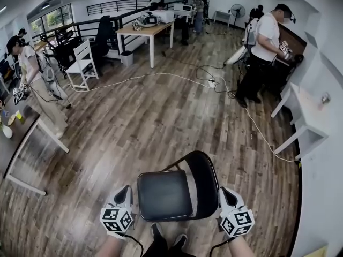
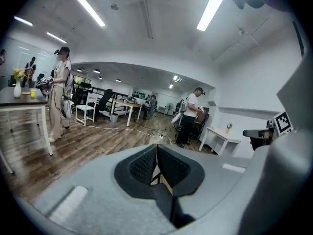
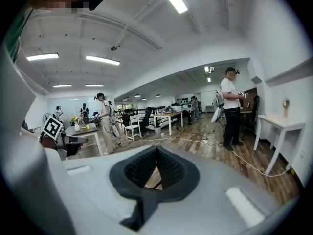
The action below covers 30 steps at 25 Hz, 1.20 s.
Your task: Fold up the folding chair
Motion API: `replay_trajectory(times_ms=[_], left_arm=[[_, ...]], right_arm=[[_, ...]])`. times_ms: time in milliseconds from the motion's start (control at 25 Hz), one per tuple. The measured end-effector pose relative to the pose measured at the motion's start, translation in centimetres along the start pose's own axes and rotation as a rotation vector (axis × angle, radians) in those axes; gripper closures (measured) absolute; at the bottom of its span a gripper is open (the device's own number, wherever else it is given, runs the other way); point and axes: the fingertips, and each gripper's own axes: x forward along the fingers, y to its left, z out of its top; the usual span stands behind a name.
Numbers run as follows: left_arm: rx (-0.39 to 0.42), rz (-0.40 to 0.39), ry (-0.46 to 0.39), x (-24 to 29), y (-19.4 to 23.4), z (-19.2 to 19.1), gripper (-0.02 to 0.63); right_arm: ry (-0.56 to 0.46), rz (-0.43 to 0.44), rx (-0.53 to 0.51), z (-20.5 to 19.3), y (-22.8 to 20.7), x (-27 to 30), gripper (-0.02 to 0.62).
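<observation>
A black folding chair stands open on the wooden floor just in front of me, with its padded seat [image 1: 163, 194] level and its curved backrest [image 1: 207, 182] on the right side. My left gripper [image 1: 126, 190] hangs just left of the seat, shut and empty. My right gripper [image 1: 223, 191] is just right of the backrest, also shut and empty. In the left gripper view the left gripper's [image 2: 156, 150] ribbed pads meet with nothing between them. The right gripper view shows the right gripper [image 3: 156, 152] the same way. I cannot tell whether either gripper touches the chair.
A person in a white shirt [image 1: 265, 39] stands at the far right beside a white table [image 1: 306, 123]. Another person [image 1: 33, 76] stands at the left near a dark-topped table [image 1: 24, 143]. A white cable [image 1: 161, 76] crosses the floor. My shoes [image 1: 166, 242] are under the seat.
</observation>
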Motion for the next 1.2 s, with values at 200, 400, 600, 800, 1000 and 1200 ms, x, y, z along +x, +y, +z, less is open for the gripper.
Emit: replay_trajectory(times_ms=[200, 400, 600, 800, 1000, 1200], left_arm=[[-0.036, 0.015, 0.063, 3.6, 4.8, -2.3, 0.595], [-0.086, 0.006, 0.153, 6.6, 8.6, -6.6, 0.595], [-0.112, 0.0, 0.249, 9.5, 11.0, -14.2, 0.595], [-0.127, 0.017, 0.288, 12.9, 12.6, -20.0, 0.594], [-0.22, 0.033, 0.365, 14.3, 14.1, -26.8, 0.592], [-0.428, 0.038, 0.473, 15.4, 16.9, -34.0, 0.42]], right_arm=[[0.06, -0.028, -0.011, -0.9, 0.9, 3.8, 0.592], [0.098, -0.052, -0.019, -2.4, 1.4, 5.7, 0.592], [0.118, -0.09, 0.016, -6.0, -1.1, 6.2, 0.592], [0.144, -0.099, 0.074, -9.0, -3.9, 8.4, 0.592], [0.143, -0.109, 0.022, -10.3, -6.6, 10.8, 0.592], [0.182, -0.106, 0.063, -12.8, -9.1, 13.2, 0.592]])
